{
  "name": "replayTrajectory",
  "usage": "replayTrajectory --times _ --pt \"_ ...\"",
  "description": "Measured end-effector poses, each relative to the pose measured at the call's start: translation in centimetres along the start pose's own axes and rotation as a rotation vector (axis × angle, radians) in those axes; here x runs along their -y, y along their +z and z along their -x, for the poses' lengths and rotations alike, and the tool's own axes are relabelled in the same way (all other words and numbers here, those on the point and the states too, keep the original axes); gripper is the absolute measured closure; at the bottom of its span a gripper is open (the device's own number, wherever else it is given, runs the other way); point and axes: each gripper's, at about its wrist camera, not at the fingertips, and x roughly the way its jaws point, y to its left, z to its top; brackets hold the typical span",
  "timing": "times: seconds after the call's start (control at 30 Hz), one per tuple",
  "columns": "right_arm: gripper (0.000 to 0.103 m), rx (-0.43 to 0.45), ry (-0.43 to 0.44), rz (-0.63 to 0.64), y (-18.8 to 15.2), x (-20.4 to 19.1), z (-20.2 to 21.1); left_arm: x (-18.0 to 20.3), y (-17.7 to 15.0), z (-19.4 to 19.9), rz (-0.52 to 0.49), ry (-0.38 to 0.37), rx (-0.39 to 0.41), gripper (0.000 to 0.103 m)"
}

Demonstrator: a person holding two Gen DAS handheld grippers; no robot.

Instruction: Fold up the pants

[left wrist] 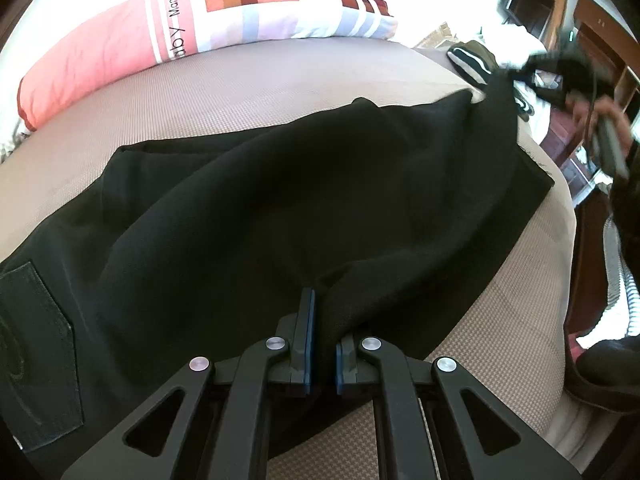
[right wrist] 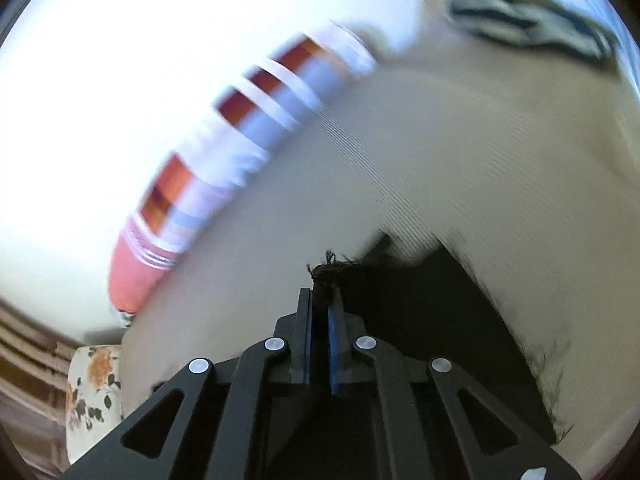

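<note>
Now both grippers pinching black pants [left wrist: 280, 200]: left gripper [left wrist: 323, 312] mid-fabric, right gripper [right wrist: 320, 300] frayed hem.

Black pants [left wrist: 280, 184], rumpled across bed

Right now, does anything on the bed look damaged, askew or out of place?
Yes: the black fabric pants have a frayed hem, loose threads sticking out over the beige woven bed cover. They also lie bunched and uneven, pinched by the left gripper and right gripper.
</note>
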Motion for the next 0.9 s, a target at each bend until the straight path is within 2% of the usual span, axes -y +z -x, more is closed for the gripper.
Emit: replayTrajectory --times 0.1,0.2,0.3,0.4,0.53,0.63,0.73,0.9 --pt "0.098 0.071 0.029 0.070 2.1 -3.8 3.0 0.1 0.2 0.3 -0.004 0.005 0.006 0.095" --pt "0.098 0.133 0.030 0.150 2.5 -6.6 6.3 0.2 0.5 0.8 -0.018 0.011 0.025 0.095" --pt "0.098 0.163 -0.034 0.210 1.2 -7.2 8.6 0.6 0.8 0.8 -0.047 0.011 0.028 0.095" --pt "0.098 0.150 -0.126 0.184 -1.0 -4.1 9.3 1.2 0.5 0.2 -0.096 0.020 0.011 0.095" --pt "0.098 0.041 -0.258 0.047 -4.7 3.9 7.3 2.2 -0.2 -0.6 -0.173 0.023 -0.015 0.093" --pt "0.099 -0.039 -0.310 -0.055 -7.5 8.5 5.2 3.2 -0.5 -0.7 -0.262 0.055 -0.018 0.093" --pt "0.099 -0.047 -0.324 -0.072 -8.5 9.6 4.4 3.1 -0.2 -0.6 -0.277 0.045 -0.036 0.093" --pt "0.099 -0.001 -0.338 -0.024 -8.1 8.3 5.7 3.5 -0.4 0.4 -0.303 0.019 -0.027 0.093"
